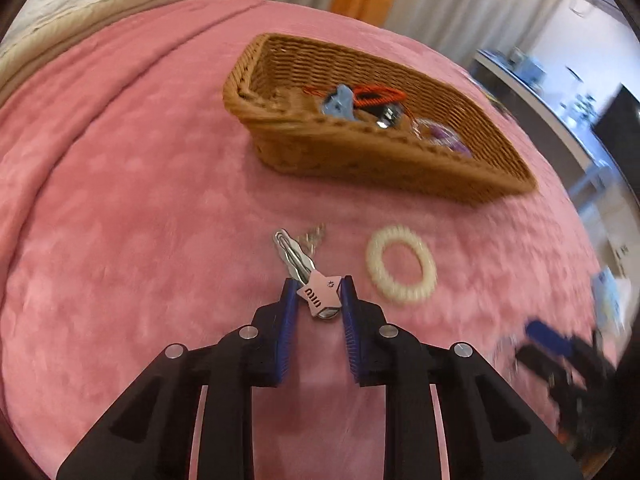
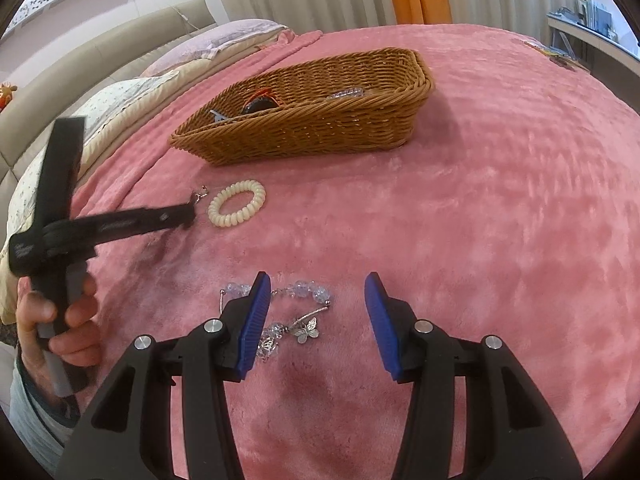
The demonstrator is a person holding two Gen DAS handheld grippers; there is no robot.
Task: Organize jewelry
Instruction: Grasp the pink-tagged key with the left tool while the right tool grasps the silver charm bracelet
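Left tongs (image 1: 320, 294) around star hair clip (image 1: 310, 280)

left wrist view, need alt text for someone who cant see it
The left gripper pinches a pink star-shaped hair clip lying on a pink blanket. A cream spiral hair tie lies just to its right, and a wicker basket holding small accessories sits beyond.

Star hair clip (image 1: 318, 294), coil tie (image 1: 401, 263), bracelet (image 2: 298, 312) beside basket (image 1: 360, 156).
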